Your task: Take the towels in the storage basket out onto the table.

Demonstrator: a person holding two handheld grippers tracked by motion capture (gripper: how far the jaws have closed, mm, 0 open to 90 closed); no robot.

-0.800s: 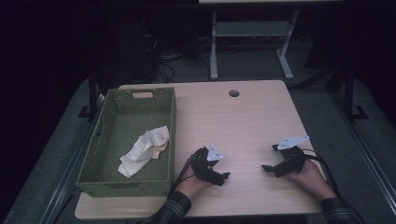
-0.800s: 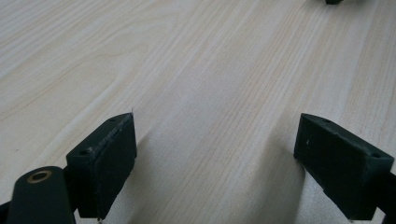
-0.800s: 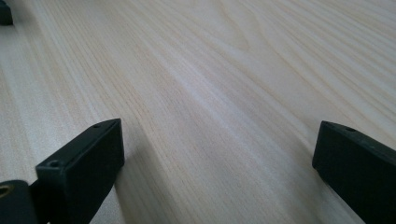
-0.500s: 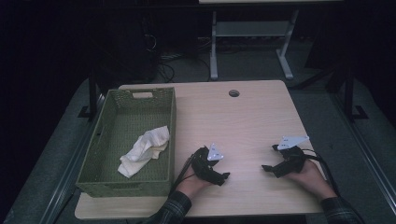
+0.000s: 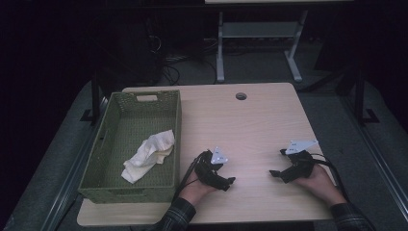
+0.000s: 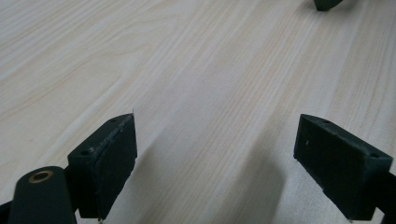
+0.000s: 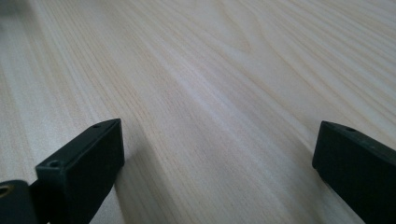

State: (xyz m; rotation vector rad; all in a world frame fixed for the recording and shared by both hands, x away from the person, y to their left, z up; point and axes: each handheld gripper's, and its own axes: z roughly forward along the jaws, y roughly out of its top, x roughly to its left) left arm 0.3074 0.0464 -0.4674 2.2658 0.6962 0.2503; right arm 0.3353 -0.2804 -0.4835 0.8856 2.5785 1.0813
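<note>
From the high view, a pale cloth (image 5: 147, 155) lies crumpled on the floor of the green basket (image 5: 105, 136), which stands at the left edge of the tabletop (image 5: 260, 125). The cloth's long axis runs slantwise, from its near-left end toward the basket's far-right wall. The left gripper (image 5: 219, 177) rests on the wood just beside that right wall, so it is the nearer of the two, but it points toward the middle of the tabletop, away from the cloth; reaching the cloth would likely mean turning it back to the left and lifting over the basket rim. The right gripper (image 5: 283, 173) sits well apart on the other side, aimed inward toward its partner. In the left gripper view, the jaws stand wide with bare woodgrain between them, and a dark bit of the other gripper (image 6: 327, 3) peeks in at the top edge. In the right gripper view, the jaws are likewise spread wide over empty wood, holding nothing.
</note>
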